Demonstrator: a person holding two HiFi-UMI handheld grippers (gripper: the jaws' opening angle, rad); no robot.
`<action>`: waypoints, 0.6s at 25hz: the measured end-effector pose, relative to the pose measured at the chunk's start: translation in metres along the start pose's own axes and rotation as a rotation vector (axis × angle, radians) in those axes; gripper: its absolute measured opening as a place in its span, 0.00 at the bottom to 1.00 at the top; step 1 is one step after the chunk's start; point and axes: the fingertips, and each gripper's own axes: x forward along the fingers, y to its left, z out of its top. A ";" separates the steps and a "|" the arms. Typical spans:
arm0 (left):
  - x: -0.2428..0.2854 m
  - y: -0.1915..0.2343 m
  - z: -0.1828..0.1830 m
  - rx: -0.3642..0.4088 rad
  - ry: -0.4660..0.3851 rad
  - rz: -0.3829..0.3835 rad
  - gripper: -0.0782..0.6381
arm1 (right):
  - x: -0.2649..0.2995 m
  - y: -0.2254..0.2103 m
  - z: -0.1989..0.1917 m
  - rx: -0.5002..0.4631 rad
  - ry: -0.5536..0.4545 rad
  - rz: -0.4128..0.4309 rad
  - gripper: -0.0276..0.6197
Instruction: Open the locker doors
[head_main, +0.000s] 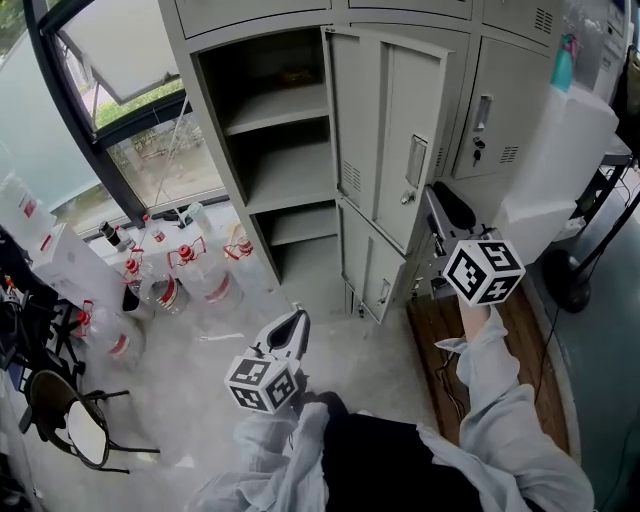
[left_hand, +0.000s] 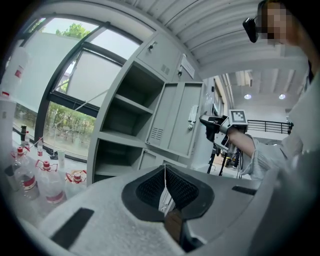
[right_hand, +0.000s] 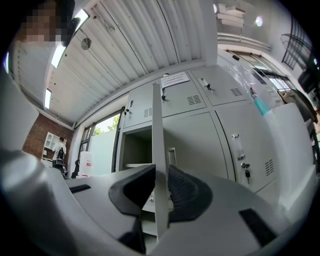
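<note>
Head view: my right arm (head_main: 500, 400) stretches forward and up toward the grey locker (head_main: 190, 90). My left arm is bent close to my body and kept low over the floor.

The right tongs (head_main: 436, 205) are clenched on the free edge of the upper door (head_main: 385, 140). This door stands swung wide open, with its handle facing me. In the right gripper view, that door's thin edge (right_hand: 159, 150) runs upright between the two pads of those tongs (right_hand: 160, 185), and both pads press on it.

The left tongs (head_main: 297, 318) point toward the locker's foot, well apart from it. In the left gripper view, the tongs (left_hand: 165, 172) are clenched with the pads meeting and nothing between them.

The lower door (head_main: 370, 265) also hangs open, directly under the upper one. To the right, the next door (head_main: 495, 110) is closed, with a key (head_main: 478, 150) in its lock.

A big white box (head_main: 560, 170) stands near that closed door, with a teal bottle (head_main: 563, 62) on top of it. At the left, beside the window, clear jugs (head_main: 185, 270) with red caps are clustered on the floor. A black chair (head_main: 60, 420) sits nearer to me.

The open bay shows three shelves (head_main: 285, 175). Something dim lies at the back of the top one, and I can't tell what it is.
</note>
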 end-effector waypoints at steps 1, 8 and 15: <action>-0.003 0.001 0.002 0.005 -0.003 0.002 0.12 | 0.000 0.001 0.000 0.007 0.000 0.003 0.16; -0.023 0.011 0.018 0.038 -0.022 0.023 0.12 | -0.011 0.010 0.006 0.027 -0.021 0.009 0.17; -0.055 0.019 0.034 0.043 -0.051 0.019 0.12 | -0.051 0.044 0.017 0.037 -0.021 -0.023 0.16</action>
